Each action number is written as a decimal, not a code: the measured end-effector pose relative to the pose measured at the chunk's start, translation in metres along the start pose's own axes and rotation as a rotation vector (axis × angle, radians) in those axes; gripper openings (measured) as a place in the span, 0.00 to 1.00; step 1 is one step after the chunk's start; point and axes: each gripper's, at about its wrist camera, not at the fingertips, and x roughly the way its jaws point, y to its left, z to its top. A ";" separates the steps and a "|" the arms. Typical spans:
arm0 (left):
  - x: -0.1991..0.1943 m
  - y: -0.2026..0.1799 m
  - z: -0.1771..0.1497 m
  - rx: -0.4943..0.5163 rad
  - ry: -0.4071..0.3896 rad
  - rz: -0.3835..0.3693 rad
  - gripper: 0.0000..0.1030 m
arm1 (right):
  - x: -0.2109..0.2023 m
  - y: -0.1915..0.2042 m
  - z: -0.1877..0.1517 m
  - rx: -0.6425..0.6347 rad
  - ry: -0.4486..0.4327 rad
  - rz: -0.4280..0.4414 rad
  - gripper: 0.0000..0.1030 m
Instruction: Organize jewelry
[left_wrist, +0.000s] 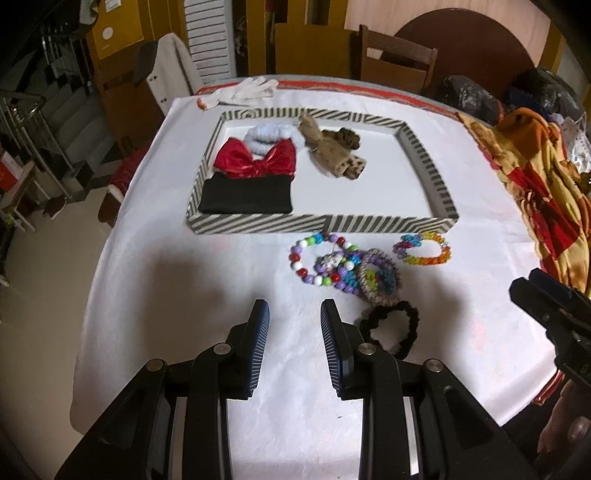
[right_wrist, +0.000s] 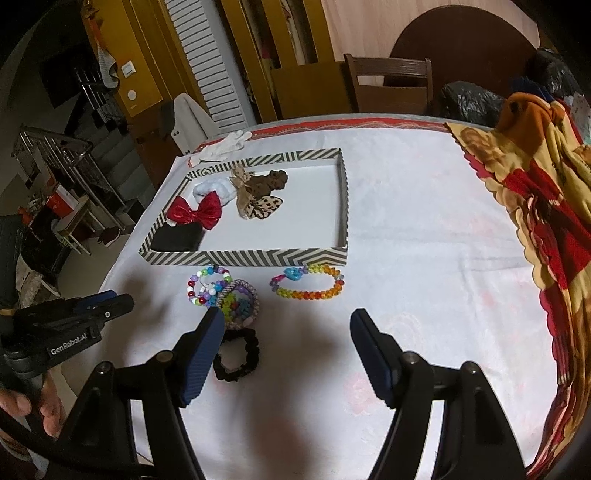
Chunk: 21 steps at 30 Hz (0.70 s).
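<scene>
Right wrist view alone shows hand (right_wrist: 22, 406) gripping left tongs (right_wrist: 110, 304).

Dim warm light, fisheye-warped edges

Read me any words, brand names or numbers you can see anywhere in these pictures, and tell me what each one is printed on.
"GenRobot.AI": white lettering on the black body of the left tongs, seen from the right wrist view.
Red box on the floor at left: markings too blurred to read.
Nothing else readable.

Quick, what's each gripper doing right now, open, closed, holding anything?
Left gripper: open, holding nothing, above the tablecloth.
Right gripper: open wide, holding nothing; black scrunchie lies beside its left finger.
</scene>
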 end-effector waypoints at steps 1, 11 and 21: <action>0.001 0.000 -0.001 -0.001 0.004 -0.005 0.18 | 0.001 -0.001 -0.001 0.002 0.002 -0.001 0.72; 0.004 0.002 0.000 -0.007 0.015 0.005 0.18 | 0.006 0.004 -0.001 -0.006 0.016 0.008 0.72; 0.002 0.006 0.004 -0.016 0.000 -0.003 0.18 | 0.006 0.015 0.001 -0.045 0.020 0.007 0.72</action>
